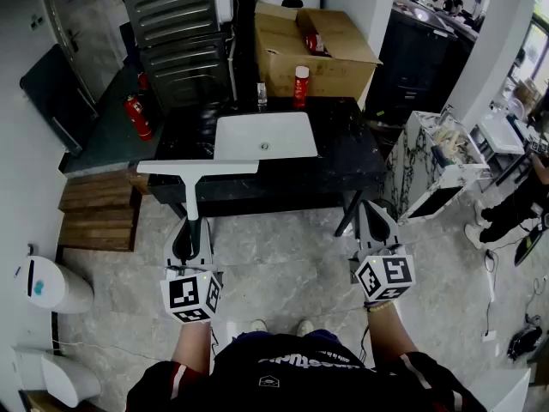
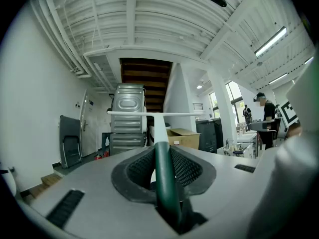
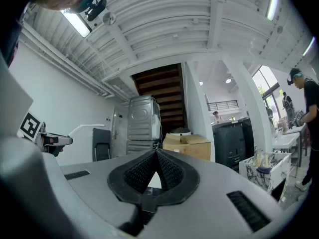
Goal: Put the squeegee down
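The squeegee [image 1: 196, 172] has a white T-shaped blade and a white stem that ends in a dark green handle [image 2: 164, 176]. My left gripper [image 1: 192, 230] is shut on that handle and holds it level, so the blade hangs over the near edge of the black table [image 1: 343, 157], just in front of the white sink [image 1: 264, 136]. In the left gripper view the blade [image 2: 157, 114] stands crosswise ahead of the gripper [image 2: 162, 151]. My right gripper [image 1: 375, 220] is below the table's right front corner, shut and holding nothing; its jaws [image 3: 156, 156] meet at the tip.
A cardboard box [image 1: 313, 45], a red can [image 1: 301, 84] and a small bottle [image 1: 261, 94] stand at the table's back. A fire extinguisher [image 1: 137, 117] and wooden steps [image 1: 94, 213] are at the left, a marble-patterned cabinet [image 1: 433, 161] and a person [image 1: 515, 209] at the right.
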Motion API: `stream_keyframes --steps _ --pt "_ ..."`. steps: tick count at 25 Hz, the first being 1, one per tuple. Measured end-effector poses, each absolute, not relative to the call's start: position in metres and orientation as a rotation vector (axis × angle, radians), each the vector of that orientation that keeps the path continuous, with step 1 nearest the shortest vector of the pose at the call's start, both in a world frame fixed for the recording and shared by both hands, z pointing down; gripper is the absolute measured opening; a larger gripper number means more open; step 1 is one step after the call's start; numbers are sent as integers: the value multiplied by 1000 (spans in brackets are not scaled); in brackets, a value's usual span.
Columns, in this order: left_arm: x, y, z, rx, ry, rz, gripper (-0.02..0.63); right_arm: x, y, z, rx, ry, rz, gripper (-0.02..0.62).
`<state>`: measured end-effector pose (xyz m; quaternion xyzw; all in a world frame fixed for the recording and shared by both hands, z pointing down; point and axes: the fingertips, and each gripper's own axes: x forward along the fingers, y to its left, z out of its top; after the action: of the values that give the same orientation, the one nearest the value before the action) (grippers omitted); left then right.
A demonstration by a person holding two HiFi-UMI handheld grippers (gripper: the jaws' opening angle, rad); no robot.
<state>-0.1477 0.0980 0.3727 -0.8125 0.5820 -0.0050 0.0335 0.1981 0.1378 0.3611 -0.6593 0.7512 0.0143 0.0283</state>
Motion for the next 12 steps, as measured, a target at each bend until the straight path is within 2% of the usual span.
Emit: stream_keyframes --steps 12 --pt "-145 98 369 -2515 1798 14 100 180 132 354 -1966 2392 66 37"
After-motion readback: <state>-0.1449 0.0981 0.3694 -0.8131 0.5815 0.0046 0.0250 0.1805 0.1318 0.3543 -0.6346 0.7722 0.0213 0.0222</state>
